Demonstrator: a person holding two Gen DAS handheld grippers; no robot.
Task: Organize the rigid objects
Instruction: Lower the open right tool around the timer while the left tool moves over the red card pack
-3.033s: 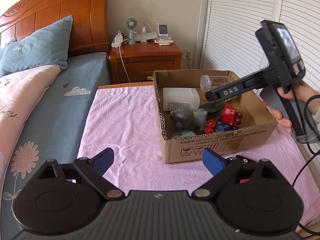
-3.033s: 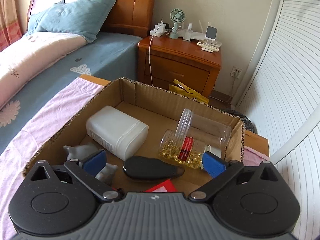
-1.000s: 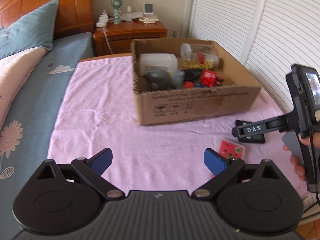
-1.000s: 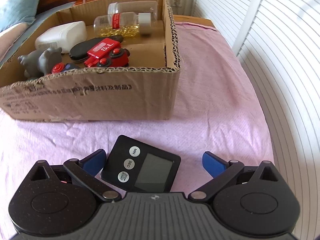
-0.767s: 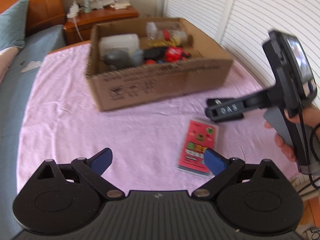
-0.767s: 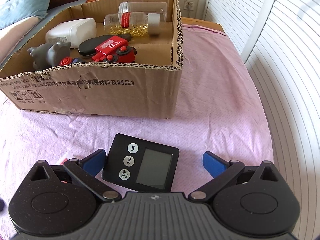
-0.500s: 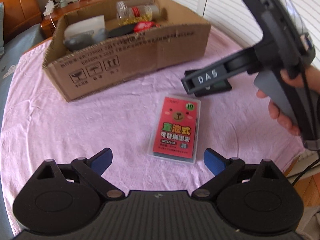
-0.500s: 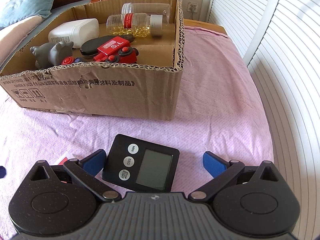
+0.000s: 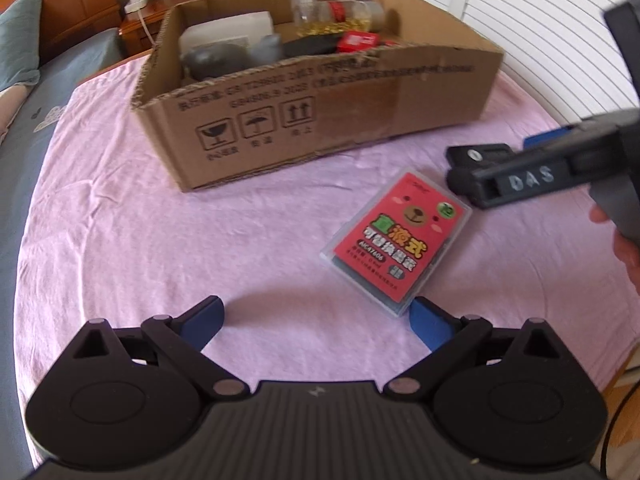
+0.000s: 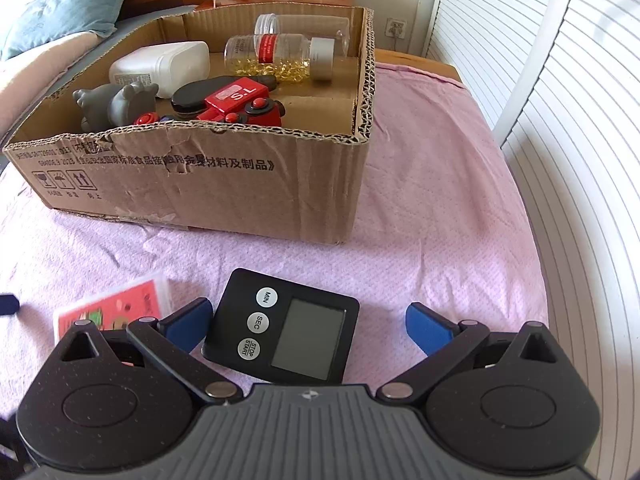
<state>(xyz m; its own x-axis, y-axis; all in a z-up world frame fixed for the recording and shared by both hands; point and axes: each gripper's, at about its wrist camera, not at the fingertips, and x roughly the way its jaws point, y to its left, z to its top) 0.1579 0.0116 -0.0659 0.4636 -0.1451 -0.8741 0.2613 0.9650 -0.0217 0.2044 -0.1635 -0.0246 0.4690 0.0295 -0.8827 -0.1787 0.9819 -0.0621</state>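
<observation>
Timer [image 10: 285,334] lies flat on the pink-covered desk [image 10: 440,208] near its front edge, between the spread fingers of the right tool [image 10: 308,326]. Left tool [image 9: 318,320], also released, nears the red card pack [image 9: 396,240]. Likely next: clamp each, lift over the box [image 10: 240,184] wall. Clear room rightward.

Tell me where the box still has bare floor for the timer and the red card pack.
Bare floor lies in the cardboard box at its right corner, between the red toy train, the capsule bottle and the right wall. The left half is crowded: white bottle, grey figure, black case.
</observation>
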